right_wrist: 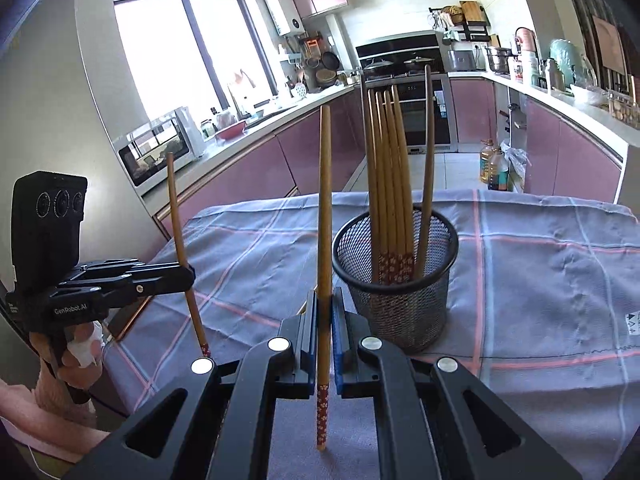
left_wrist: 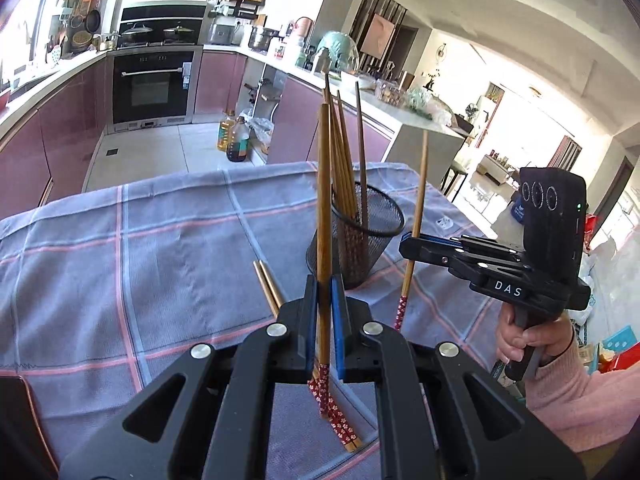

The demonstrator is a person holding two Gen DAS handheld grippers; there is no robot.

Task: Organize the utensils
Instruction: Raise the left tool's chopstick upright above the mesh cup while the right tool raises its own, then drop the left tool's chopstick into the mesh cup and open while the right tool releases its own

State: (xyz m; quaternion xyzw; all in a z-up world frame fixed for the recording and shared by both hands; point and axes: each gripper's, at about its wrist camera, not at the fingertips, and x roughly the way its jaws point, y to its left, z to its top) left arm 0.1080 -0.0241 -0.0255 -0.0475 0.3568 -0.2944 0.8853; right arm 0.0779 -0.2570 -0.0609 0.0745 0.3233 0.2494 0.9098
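Chopsticks, light n stiff, we pinch mid-shaft so they hang upright. Left gripper (left_wrist: 325, 300) clamped tight on one chopstick (left_wrist: 323, 216), held off the cloth (left_wrist: 160, 240), w/ a loose pair (left_wrist: 269, 286) lying under it. Then the mesh cup (left_wrist: 360, 236), several sticks standing inside. Right gripper (right_wrist: 325, 312) squeezed shut on another stick (right_wrist: 324, 216). Smooth wood, red flowered ends, prob slippery.
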